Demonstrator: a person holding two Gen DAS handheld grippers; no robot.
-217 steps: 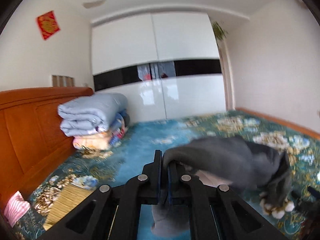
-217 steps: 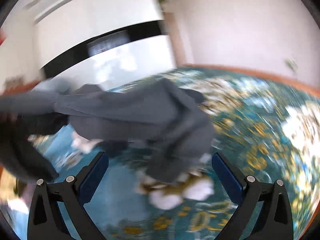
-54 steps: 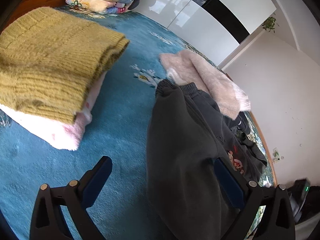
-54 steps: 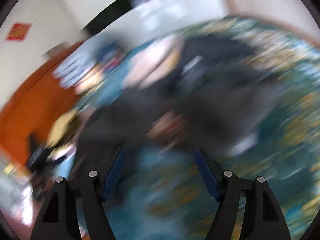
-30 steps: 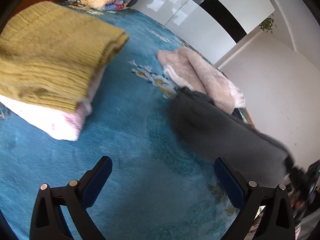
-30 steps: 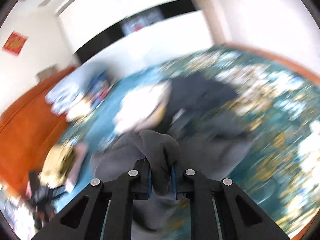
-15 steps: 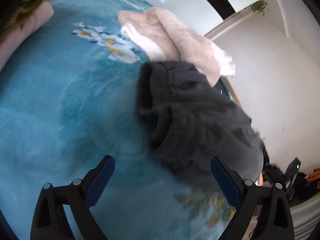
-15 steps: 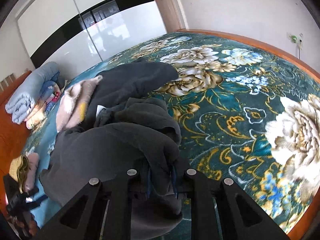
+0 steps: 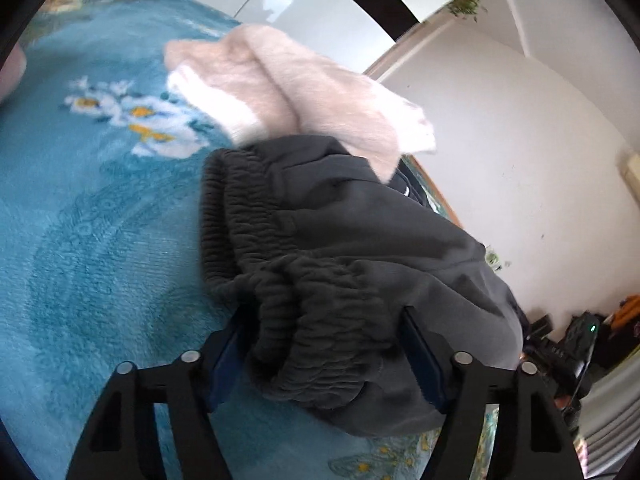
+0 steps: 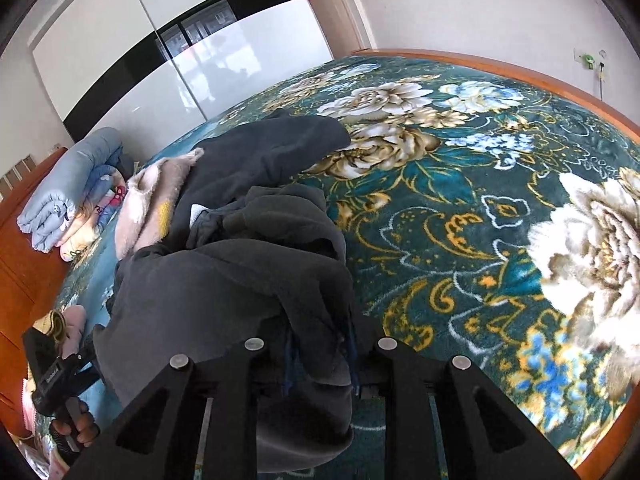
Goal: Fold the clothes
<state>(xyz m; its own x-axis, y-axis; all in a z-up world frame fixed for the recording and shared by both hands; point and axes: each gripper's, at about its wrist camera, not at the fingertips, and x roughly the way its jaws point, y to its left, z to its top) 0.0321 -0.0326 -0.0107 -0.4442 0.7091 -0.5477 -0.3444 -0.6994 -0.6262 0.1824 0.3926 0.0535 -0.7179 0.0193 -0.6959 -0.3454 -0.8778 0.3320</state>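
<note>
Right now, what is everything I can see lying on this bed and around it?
Dark grey sweatpants: one, on the bed, elastic waistband bunched between the left gripper's jaws.
Fluffy pink garment: one, folded, behind the sweatpants.
Black garment: one, crumpled, beside the pink one.
Rolled bedding: one stack, pale blue on top, by the headboard.
Bed cover: one, teal with white and gold flowers.
Wardrobe: one, white with a black band, far wall.
Left gripper: black, blue pads, jaws closing around the waistband.
Right gripper: black, clamped on grey cloth, jaws opening slightly.
Hand: one, holding the left gripper's handle.
</note>
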